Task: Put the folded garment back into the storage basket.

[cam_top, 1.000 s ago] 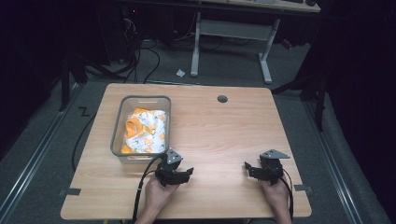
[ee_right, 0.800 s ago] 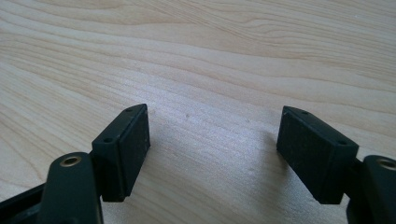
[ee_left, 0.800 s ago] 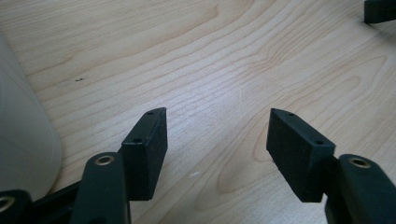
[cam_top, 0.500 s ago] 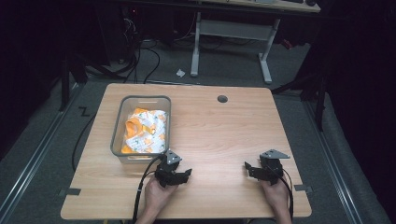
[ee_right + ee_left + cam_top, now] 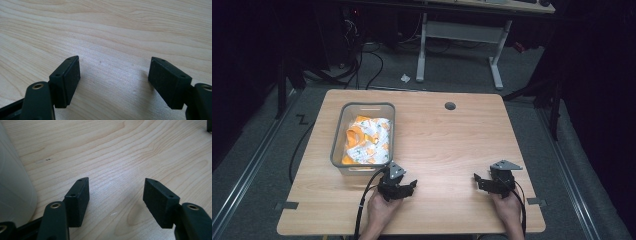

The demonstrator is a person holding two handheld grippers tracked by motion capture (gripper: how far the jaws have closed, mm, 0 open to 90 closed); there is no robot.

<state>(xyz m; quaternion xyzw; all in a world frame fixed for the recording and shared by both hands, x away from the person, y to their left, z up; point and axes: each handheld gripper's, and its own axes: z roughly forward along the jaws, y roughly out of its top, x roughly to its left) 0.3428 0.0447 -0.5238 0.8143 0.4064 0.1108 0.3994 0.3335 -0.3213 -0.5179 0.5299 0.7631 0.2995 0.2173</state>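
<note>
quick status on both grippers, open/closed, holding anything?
Left gripper: open, empty, resting on the table beside the bin.
Right gripper: open, empty, over bare table.

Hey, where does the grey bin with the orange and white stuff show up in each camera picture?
High view: the grey bin stands on the table's left half, just beyond the left gripper.
Left gripper view: its pale wall fills the left edge.
Right gripper view: not in it.
Shared landmark: the wooden tabletop.
</note>
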